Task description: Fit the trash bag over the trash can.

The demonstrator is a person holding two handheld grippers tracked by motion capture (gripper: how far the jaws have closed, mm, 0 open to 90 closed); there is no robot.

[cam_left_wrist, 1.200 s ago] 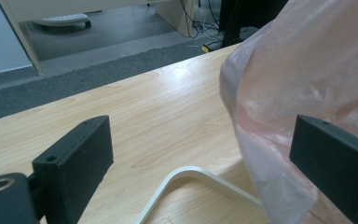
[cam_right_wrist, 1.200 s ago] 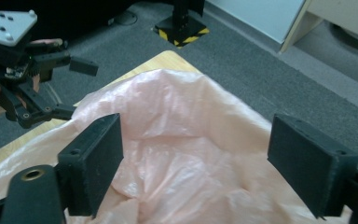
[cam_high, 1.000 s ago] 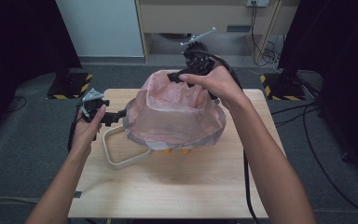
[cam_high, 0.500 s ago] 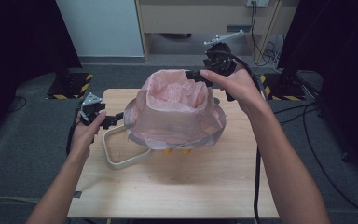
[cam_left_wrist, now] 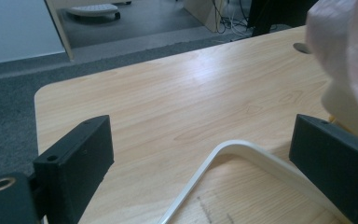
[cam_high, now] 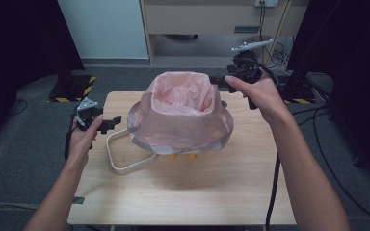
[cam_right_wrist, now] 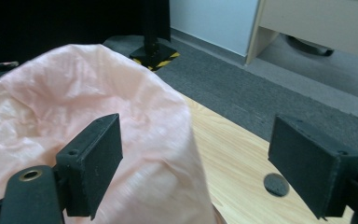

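At table centre stands the pink bag, draped over a bin with a cream ring at its near-left. Left gripper hovers left of it, jaws wide, empty. Right gripper, far-right beside the bag's rim, jaws apart, gripping nothing.

Jaws wide apart, empty; pink bag rim beside left jaw, table beneath
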